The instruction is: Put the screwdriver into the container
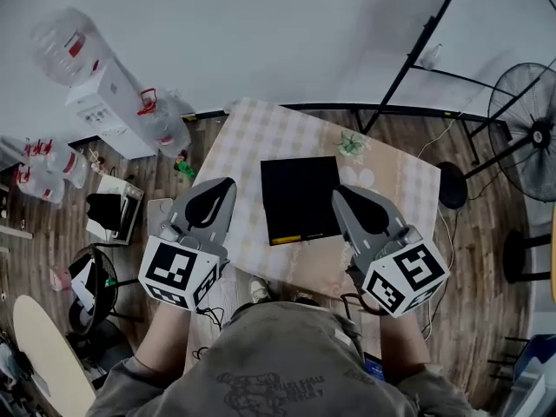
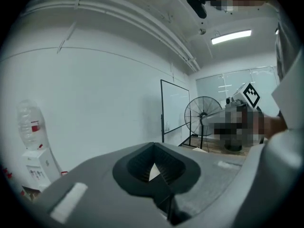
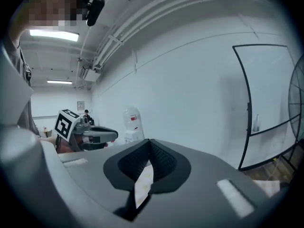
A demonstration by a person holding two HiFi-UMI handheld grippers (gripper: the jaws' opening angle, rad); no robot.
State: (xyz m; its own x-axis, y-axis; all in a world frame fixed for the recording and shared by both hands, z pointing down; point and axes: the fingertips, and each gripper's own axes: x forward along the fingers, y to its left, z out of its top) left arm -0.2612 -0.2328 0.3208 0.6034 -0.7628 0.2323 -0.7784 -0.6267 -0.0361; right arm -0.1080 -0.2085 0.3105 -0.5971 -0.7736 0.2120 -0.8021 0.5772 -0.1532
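Container appears only in the head view; left tool and right tool are closed, empty.

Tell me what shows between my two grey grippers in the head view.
In the head view, a flat black square box on the checked tablecloth shows between the left gripper and the right gripper, both shut and empty.

Left gripper and right gripper: grey plastic shells with black ribbed, teardrop-shaped pad recesses. Each carries a white cube with black square markers. The wearer has a short-sleeved grey-olive T-shirt with a dark print.
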